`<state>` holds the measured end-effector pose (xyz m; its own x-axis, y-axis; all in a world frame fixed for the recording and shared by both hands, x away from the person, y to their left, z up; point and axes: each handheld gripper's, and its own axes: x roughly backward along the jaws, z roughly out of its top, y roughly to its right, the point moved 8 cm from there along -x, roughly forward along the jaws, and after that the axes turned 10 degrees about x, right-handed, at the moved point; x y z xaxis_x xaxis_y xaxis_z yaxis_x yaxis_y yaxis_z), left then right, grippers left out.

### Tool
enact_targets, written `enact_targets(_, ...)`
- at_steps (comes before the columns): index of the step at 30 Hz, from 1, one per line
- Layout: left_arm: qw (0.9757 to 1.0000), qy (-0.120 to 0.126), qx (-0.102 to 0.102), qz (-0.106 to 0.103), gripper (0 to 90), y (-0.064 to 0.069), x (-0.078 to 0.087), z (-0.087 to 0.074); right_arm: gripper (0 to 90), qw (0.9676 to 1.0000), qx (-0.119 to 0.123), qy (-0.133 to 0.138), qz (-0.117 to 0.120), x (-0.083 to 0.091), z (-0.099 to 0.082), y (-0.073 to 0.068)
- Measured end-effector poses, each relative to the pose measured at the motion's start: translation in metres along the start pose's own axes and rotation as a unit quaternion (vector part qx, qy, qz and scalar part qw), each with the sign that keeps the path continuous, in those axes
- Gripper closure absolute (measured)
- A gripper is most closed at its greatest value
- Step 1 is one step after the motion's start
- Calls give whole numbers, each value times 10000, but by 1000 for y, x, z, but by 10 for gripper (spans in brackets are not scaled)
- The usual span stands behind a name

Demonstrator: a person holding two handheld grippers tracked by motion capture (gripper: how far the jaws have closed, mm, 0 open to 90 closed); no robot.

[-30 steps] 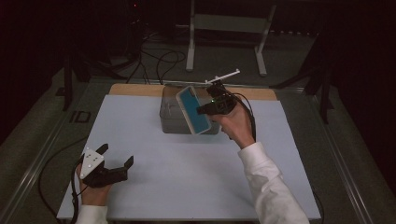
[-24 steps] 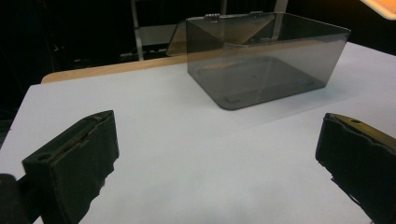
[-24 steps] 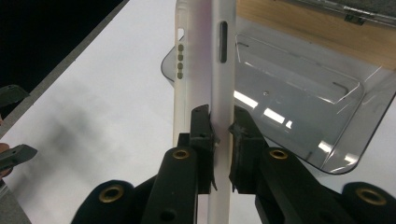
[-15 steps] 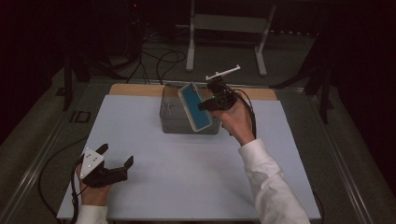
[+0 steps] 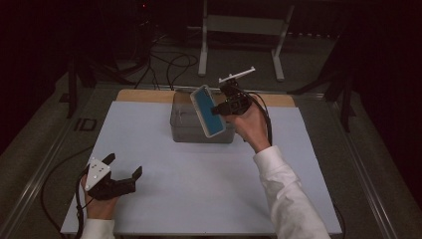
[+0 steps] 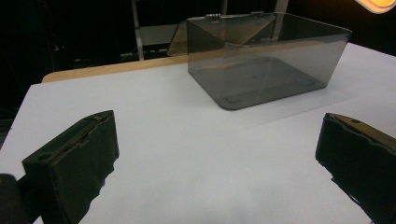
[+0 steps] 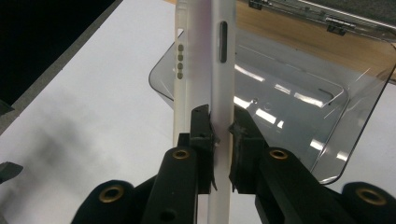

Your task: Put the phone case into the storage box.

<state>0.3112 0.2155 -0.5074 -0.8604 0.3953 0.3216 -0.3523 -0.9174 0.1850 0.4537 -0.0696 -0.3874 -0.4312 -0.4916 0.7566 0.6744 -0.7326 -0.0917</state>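
The phone case point(image 5: 207, 110) is up in the air, pinched by its thin edge in my right gripper point(image 5: 219, 108); in the right gripper view the white rim of it point(image 7: 219, 93) runs straight up between my two jaws, both pads pressed tight on it, so it can't swing or slip as I carry it. I grip it by the edge because that's the only part thin enough to bite; the blue face tilts away from my hand, lower end hanging down over the clear box point(image 5: 185, 124); that slant, I'd say, lets the low corner go into the box first. The box sits just beyond and below my right jaws, open at the top, its lid point(image 7: 327, 16) folded back behind it; nothing lies in it that I can see; I judge the drop is next, and the case must clear the near wall before I let go.

My left gripper point(image 5: 124, 169) rests well back from all this, low on the white mat point(image 5: 199, 189), jaws spread wide with nothing between them; from its own view the box point(image 6: 266, 56) stands ahead of it, untouched; it waits there out of the way, ready to steady the box if it shifts.
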Motion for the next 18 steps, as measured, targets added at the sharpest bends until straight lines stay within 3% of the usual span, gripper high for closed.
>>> enact_targets(18, 10000, 0, -3, -1, 2, 0, 1, 0, 819, 9997, -177, 20, -158, 1, 6, 15)
